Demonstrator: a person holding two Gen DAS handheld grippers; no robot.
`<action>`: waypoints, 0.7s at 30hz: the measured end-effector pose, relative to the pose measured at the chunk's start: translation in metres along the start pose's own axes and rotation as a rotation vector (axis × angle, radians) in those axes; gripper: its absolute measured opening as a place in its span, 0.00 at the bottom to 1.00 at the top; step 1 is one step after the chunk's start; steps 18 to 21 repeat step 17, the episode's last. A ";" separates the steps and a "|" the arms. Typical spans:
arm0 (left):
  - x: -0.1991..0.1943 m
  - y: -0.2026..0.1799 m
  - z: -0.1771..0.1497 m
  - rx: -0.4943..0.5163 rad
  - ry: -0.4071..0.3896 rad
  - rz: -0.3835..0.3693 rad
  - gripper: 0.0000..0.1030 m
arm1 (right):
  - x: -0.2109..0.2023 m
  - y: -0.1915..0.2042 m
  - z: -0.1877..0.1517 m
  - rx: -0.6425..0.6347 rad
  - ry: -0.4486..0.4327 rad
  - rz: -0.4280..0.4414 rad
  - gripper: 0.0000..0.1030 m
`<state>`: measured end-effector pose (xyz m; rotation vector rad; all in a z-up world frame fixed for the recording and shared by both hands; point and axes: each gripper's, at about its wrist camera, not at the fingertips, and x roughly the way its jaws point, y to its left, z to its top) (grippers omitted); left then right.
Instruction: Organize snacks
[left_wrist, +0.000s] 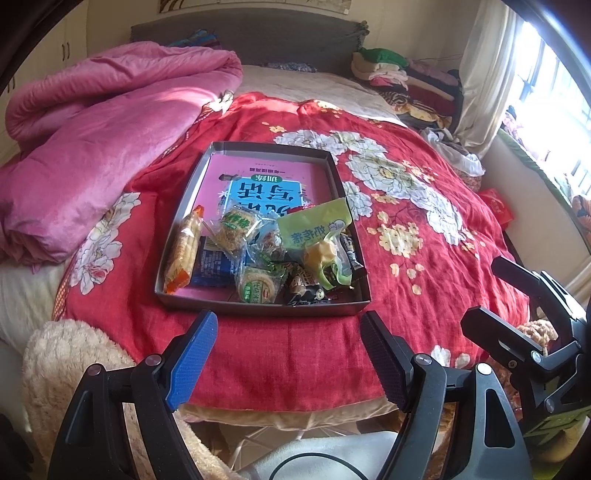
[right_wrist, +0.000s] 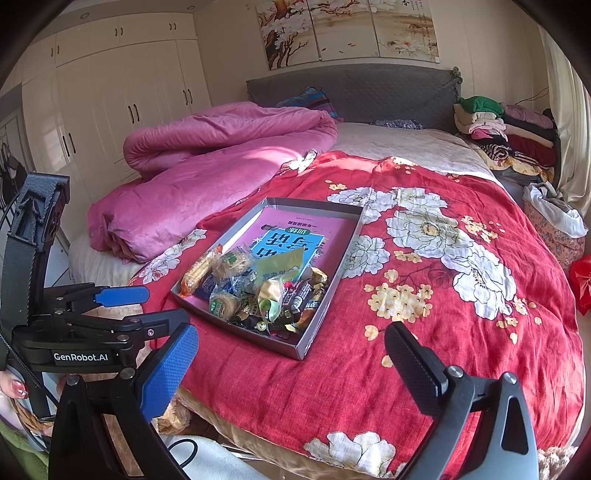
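A shallow grey box (left_wrist: 192, 192) (right_wrist: 334, 258) with a pink printed bottom lies on the red floral bedspread. Several wrapped snacks are piled at its near end: a long orange-ended cracker pack (left_wrist: 183, 251) (right_wrist: 199, 271), round biscuits in clear wrap (left_wrist: 236, 225), a green pouch (left_wrist: 314, 225) (right_wrist: 280, 264), dark candy bars (left_wrist: 306, 288) (right_wrist: 301, 299). My left gripper (left_wrist: 288, 360) is open and empty, just short of the box's near rim. My right gripper (right_wrist: 291, 362) is open and empty, near the box's near corner. Each gripper shows in the other's view: the right one (left_wrist: 524, 310), the left one (right_wrist: 122, 306).
The red floral bedspread (left_wrist: 406, 229) (right_wrist: 443, 295) covers the bed. A bunched pink duvet (left_wrist: 92, 147) (right_wrist: 207, 166) lies left of the box. Folded clothes (left_wrist: 406, 81) (right_wrist: 506, 136) are stacked at the far right by the headboard. A fluffy cream blanket (left_wrist: 66, 362) hangs at the near left edge.
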<state>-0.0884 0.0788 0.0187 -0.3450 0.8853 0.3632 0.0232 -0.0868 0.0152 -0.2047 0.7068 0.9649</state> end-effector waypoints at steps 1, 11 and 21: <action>0.000 0.000 0.000 -0.001 0.000 0.003 0.78 | 0.000 0.000 0.000 0.000 0.000 0.000 0.99; 0.008 0.008 0.001 -0.037 0.028 0.006 0.78 | 0.000 -0.004 0.000 0.016 0.000 -0.004 0.99; 0.017 0.050 0.017 -0.162 -0.023 0.032 0.78 | 0.002 -0.038 0.004 0.077 -0.012 -0.070 0.99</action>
